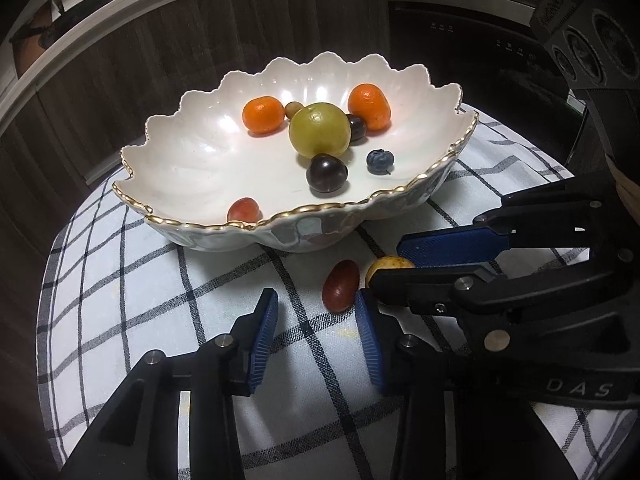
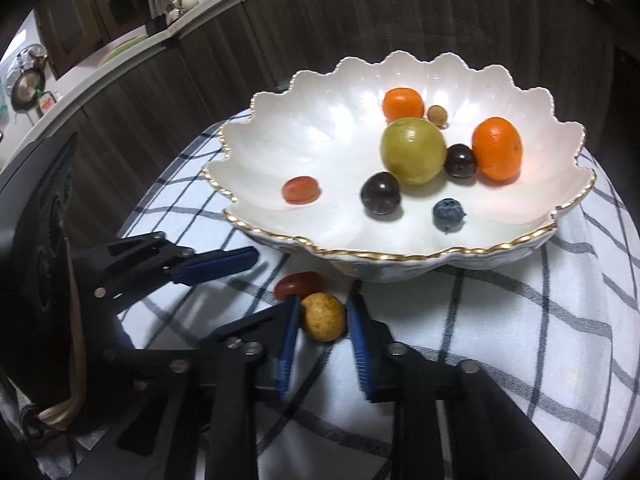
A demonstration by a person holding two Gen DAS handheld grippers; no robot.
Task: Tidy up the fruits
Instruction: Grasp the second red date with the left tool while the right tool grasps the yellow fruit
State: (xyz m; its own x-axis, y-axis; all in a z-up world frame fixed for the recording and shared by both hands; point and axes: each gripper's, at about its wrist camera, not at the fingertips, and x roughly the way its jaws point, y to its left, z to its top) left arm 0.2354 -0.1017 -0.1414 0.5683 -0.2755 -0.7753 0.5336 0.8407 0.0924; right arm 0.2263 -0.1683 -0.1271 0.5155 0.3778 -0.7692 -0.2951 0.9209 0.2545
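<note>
We find the right claw (image 2: 322,322) spread around the yellow fruit (image 2: 322,317); left claw (image 1: 316,312) spread, empty. We advise closing gently, clear of the red grape (image 2: 300,284) at 11 o'clock.

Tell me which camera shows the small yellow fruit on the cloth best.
The right wrist view: the yellow fruit sits whole between the right gripper's open fingers. In the left wrist view, that gripper's finger hides most of it.
</note>
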